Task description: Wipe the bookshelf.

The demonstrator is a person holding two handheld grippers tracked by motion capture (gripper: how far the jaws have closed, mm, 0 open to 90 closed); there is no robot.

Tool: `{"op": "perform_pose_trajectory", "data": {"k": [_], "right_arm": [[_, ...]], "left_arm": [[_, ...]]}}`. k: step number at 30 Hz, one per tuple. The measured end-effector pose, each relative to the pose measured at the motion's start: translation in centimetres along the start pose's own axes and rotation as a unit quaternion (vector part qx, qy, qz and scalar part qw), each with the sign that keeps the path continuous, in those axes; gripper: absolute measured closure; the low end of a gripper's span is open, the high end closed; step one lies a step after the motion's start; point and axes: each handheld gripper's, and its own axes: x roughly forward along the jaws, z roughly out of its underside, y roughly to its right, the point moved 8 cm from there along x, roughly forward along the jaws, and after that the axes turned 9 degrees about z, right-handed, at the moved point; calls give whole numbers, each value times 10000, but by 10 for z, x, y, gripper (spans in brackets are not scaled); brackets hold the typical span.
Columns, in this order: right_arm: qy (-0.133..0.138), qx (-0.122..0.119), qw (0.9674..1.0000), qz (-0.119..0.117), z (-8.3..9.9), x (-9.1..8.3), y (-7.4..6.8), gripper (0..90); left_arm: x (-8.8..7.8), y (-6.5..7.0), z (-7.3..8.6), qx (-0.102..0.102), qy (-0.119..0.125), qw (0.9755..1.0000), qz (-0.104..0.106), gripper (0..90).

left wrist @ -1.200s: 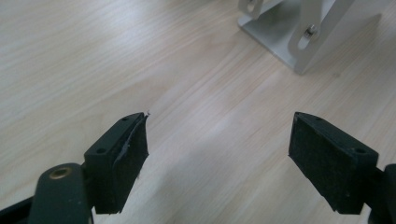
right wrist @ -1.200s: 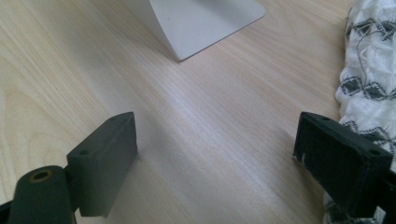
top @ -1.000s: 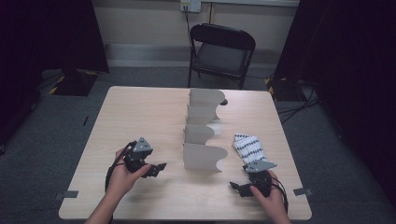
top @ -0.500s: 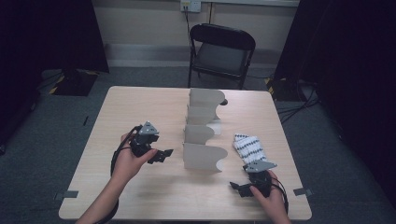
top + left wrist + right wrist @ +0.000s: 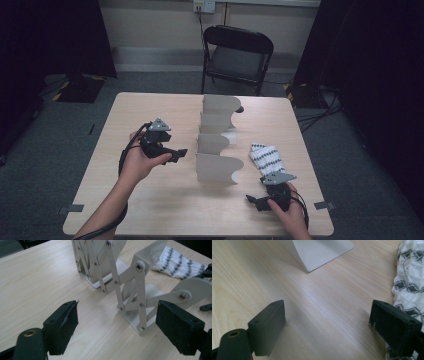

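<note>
A pale wooden table point(image 5: 150, 210) stands before a black folding chair point(image 5: 237, 52). The left gripper point(image 5: 177, 152) gapes empty beside the grey metal accordion rack point(image 5: 217, 145), whose riveted lattice shows in its own view. The right gripper point(image 5: 255, 201), open too, rests beside the white patterned knitted cloth point(image 5: 265, 159).

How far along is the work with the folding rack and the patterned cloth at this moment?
Nothing looks done yet: the patterned cloth lies crumpled on the table beside the folding rack, none of it on the rack. In hand: the left tool hangs open over the table, pointing at the rack; the right tool rests open near the cloth. Gripping the cloth and whatever follows remain, apparently.
</note>
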Motion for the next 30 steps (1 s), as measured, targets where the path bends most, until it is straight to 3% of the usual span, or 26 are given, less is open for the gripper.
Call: {"op": "perform_pose_trajectory", "data": {"k": [4, 8, 13, 30], "right_arm": [[0, -2, 10000, 1, 0, 0, 0, 128], [0, 0, 10000, 4, 0, 0, 0, 128], [-1, 1, 10000, 4, 0, 0, 0, 128], [0, 6, 10000, 11, 0, 0, 0, 128]], "left_arm": [[1, 2, -12, -115, 98, 9999, 69, 185], [1, 3, -24, -5, 78, 10000, 40, 189], [3, 5, -38, -45, 130, 9999, 27, 192], [19, 0, -66, -40, 73, 9999, -79, 203]]}}
